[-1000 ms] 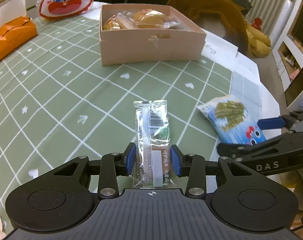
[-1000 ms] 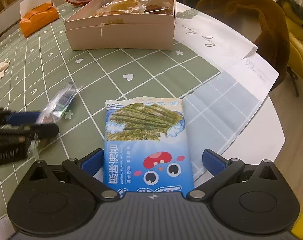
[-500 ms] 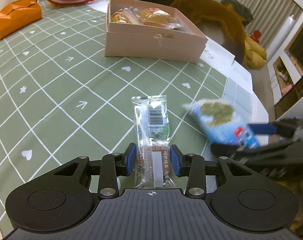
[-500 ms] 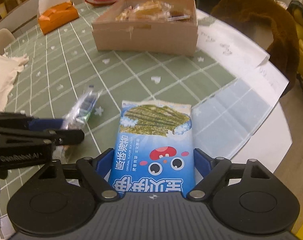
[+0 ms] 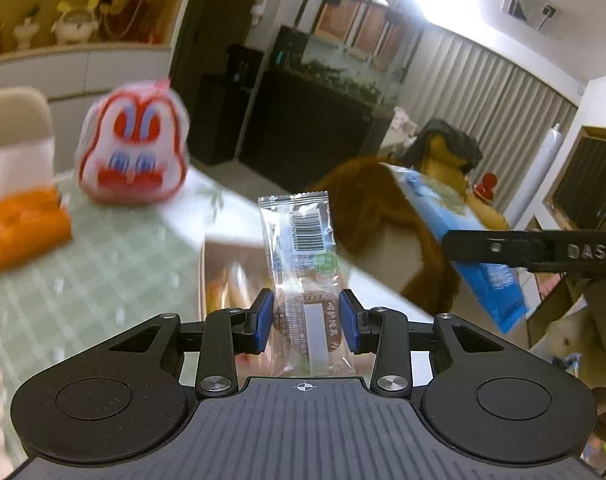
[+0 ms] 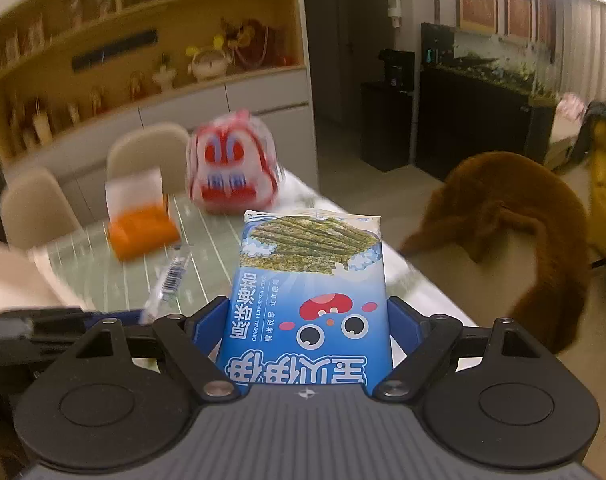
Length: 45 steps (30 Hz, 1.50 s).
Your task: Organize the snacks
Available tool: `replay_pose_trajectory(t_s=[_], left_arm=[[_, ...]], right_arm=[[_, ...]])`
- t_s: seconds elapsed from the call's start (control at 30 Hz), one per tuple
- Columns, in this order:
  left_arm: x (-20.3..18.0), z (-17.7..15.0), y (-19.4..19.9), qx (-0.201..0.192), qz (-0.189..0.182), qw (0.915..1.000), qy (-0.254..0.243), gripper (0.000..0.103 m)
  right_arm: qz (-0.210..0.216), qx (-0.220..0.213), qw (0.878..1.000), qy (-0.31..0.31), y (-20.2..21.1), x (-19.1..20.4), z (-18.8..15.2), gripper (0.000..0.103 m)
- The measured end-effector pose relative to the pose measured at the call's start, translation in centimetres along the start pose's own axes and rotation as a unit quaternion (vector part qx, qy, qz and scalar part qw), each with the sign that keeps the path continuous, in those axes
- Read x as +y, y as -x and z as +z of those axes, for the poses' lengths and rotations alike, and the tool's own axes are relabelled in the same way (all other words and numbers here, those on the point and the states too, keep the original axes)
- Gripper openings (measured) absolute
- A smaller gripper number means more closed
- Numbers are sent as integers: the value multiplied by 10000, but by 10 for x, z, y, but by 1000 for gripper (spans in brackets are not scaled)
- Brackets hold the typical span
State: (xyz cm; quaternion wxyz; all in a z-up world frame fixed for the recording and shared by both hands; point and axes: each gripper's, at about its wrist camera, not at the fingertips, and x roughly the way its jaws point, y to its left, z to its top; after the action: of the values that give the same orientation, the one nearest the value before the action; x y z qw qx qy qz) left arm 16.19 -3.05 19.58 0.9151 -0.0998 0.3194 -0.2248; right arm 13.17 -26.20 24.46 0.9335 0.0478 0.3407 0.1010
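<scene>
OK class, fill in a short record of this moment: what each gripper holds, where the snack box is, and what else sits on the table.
left gripper: shut on clear-wrapped snack bar, lifted off the table
right gripper: shut on blue seaweed snack packet, also lifted
snack box: open, below and ahead of the left gripper, blurred
table: green checked cloth
other items: orange tissue box; red-and-white cartoon bag

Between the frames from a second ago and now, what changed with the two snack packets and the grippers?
Both packets left the table: the left gripper lifted the clear wafer packet, and the right gripper, whose jaws have just been closing, clamped and lifted the blue seaweed packet. Unchanged: the left grip on its packet; the cardboard box, orange tissue box and rabbit bag stay on the table.
</scene>
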Motion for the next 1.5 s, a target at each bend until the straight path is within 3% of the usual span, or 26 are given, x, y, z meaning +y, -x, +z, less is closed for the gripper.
replay_pose_trajectory(t_s=[0.1,0.13,0.2,0.27,0.37,0.47,0.63,0.83,1.03,1.13,1.23,1.4,1.5], left_arm=[[17,29,-43,-23,-107,9994,337,42],[25,33,-63,69,-37,9990,450,42],[34,32,-100,490,187,9972,527,42],[41,21,-122,836,226,9944,612,42],[47,1,-131,1146,225,9913,611,42],[48,-21,-127,1423,235,9884,485,42],[44,-62,-81,1146,237,9927,303,42],[21,-140,-18,649,843,9938,-318,42],[16,-199,13,600,1146,9885,-782,42],[27,-209,12,659,1211,9881,-688,42],[30,-216,9,461,1273,9869,-879,43],[34,-217,-3,237,1262,9864,-1025,45],[32,-217,-5,234,1273,9858,-1068,45]], right_arm=[[316,184,9985,-399,-47,-16,37,93],[449,399,9966,-565,-69,-23,46,100],[380,783,9925,-855,-107,-37,50,100],[291,1097,9874,-1102,-130,-51,44,100],[387,1124,9821,-1465,-133,-73,22,100],[162,1145,9810,-1557,-132,-83,4,100],[-281,1032,9852,-1342,-112,-74,-39,100],[-848,628,9900,-942,-83,-21,-116,100],[-988,1104,9856,-811,-89,28,-192,100],[-1143,1240,9825,-789,-95,43,-217,101],[-1554,971,9816,-531,-93,57,-231,103],[-1754,401,9816,-637,-87,60,-247,103],[-1858,329,9795,-712,-87,62,-249,103]])
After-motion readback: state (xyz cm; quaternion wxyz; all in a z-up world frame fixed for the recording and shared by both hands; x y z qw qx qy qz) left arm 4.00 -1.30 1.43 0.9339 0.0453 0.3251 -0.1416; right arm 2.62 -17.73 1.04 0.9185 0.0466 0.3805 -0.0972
